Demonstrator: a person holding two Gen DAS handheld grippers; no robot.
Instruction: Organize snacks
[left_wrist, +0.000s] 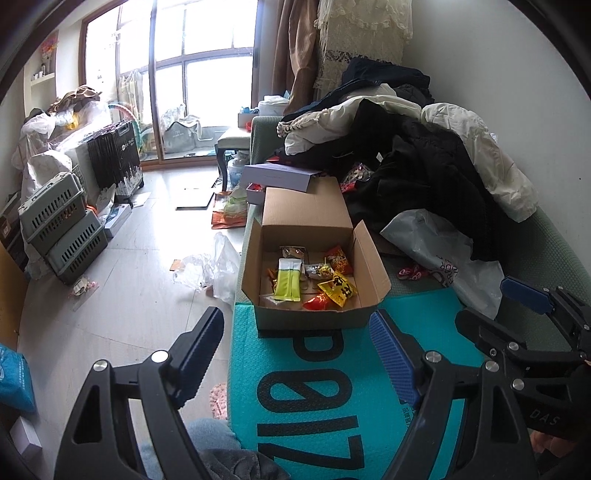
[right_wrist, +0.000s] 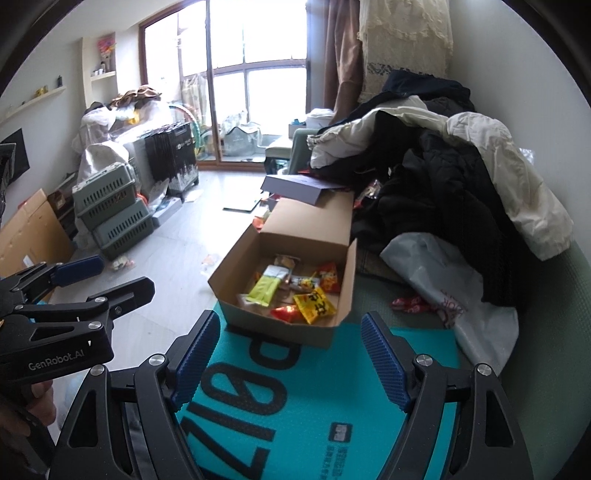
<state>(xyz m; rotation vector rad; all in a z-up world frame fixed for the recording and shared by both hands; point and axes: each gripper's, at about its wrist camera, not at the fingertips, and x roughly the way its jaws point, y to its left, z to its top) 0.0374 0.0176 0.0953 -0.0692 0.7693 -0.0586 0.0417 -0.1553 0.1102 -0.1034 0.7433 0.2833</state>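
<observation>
Both your left gripper and right gripper hang empty with jaws wide apart, and the open brown cardboard box on the teal mat already holds snack packets, so next reach for the red packet lying beside it.

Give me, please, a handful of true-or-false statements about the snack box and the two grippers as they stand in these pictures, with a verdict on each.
1. The cardboard box is open, with snack packets inside. True.
2. The left gripper is shut on the yellow packet. False: its jaws stand wide apart with nothing between them, and the packet lies in the box.
3. The box rests on a teal mailer bag printed with large black characters. True.
4. The right gripper reaches inside the box. False: it hangs open short of the box, above the teal bag.
5. A lime-green packet lies in the box. True.
</observation>
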